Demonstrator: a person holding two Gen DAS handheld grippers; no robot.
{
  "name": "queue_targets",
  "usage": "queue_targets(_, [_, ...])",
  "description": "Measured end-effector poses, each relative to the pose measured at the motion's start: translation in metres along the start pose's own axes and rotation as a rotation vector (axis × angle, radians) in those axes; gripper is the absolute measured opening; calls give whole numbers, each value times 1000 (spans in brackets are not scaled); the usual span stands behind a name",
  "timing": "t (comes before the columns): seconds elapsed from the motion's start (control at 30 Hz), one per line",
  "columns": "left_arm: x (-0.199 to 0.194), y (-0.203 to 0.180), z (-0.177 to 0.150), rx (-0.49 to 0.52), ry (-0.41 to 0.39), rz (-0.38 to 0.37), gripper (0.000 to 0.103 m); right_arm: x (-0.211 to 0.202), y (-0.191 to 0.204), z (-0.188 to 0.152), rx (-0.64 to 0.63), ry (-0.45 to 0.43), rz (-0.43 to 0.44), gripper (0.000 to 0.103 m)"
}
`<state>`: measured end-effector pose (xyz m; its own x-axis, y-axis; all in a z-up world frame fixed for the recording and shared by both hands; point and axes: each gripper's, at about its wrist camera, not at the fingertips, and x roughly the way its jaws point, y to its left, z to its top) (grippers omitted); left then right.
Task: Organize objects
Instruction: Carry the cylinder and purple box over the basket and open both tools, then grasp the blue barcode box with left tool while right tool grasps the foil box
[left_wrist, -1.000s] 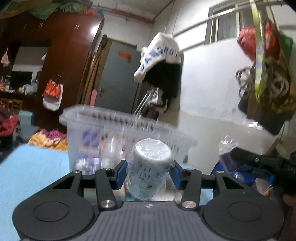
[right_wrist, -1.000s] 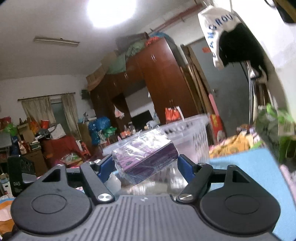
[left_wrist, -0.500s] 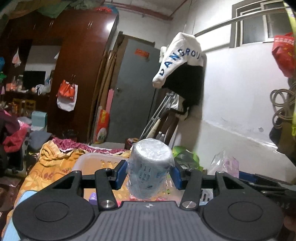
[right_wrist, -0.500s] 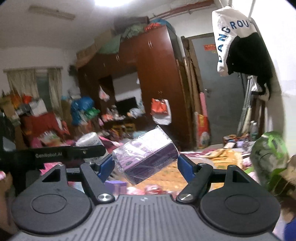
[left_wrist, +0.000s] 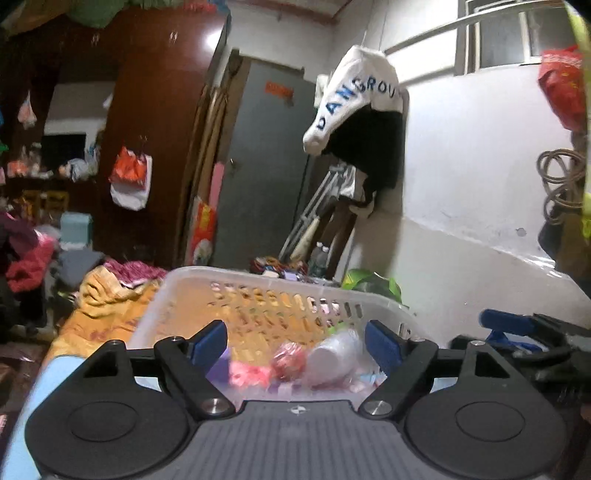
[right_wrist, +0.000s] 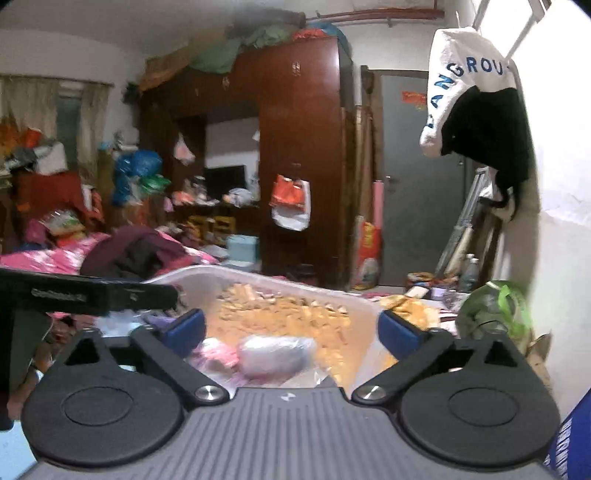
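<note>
A clear plastic basket (left_wrist: 258, 280) with slotted walls sits just ahead of both grippers; it also shows in the right wrist view (right_wrist: 295, 288). My left gripper (left_wrist: 297, 341) is open and empty above the basket's near edge. A white wrapped roll (left_wrist: 332, 358) lies on its side inside, next to pink packets (left_wrist: 251, 371). My right gripper (right_wrist: 291, 326) is open and empty over the basket. A wrapped roll (right_wrist: 275, 354) lies below it, blurred. The purple tissue pack is hard to pick out.
The other gripper's body crosses the left of the right wrist view (right_wrist: 85, 295) and the right of the left wrist view (left_wrist: 517, 325). A green bag (right_wrist: 495, 306) lies right of the basket. A brown wardrobe (left_wrist: 155, 129), grey door and cluttered bedding stand behind.
Both grippers have opened. The white roll has left my left gripper and the purple pack has left my right gripper; both grippers have tipped down toward the basket.
</note>
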<state>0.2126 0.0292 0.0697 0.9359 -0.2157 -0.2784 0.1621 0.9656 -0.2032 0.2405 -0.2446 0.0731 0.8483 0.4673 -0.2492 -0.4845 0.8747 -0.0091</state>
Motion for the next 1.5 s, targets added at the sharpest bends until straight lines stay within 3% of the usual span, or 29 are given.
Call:
queue_targets(0.13, [-33,12,-35,49,-42,74,92,-34,-16,-26,66,3,33,103])
queue_targets(0.3, [-22,28,-64,62,60,141,92,-10,-35,-66,179,173,21,103])
queue_targets(0.4, [-8,26,-67,89,99,152,92,13,-39,-73,222,243,18,103])
queue_targets(0.83, [19,18,-70,46,176,126,96,39,-39,-90,290,301,22,103])
queue_targets(0.93, [19,15,-71,57,185,129,96,38,-34,-88,266,293,6,94])
queue_targets(1.0, [18,12,-72,66,179,134,96,37,-32,-88,254,296,9,82])
queue_targets(1.07, [17,8,-75,84,177,144,96,36,-32,-89,259,296,8,80])
queue_targets(1.17, [13,1,-78,121,162,149,80,33,-33,-89,265,289,3,80])
queue_targets(1.23, [10,0,-81,122,159,147,52,33,-31,-88,258,280,0,80])
queue_targets(1.5, [-6,10,-87,54,148,78,47,29,-27,-87,234,258,-15,80])
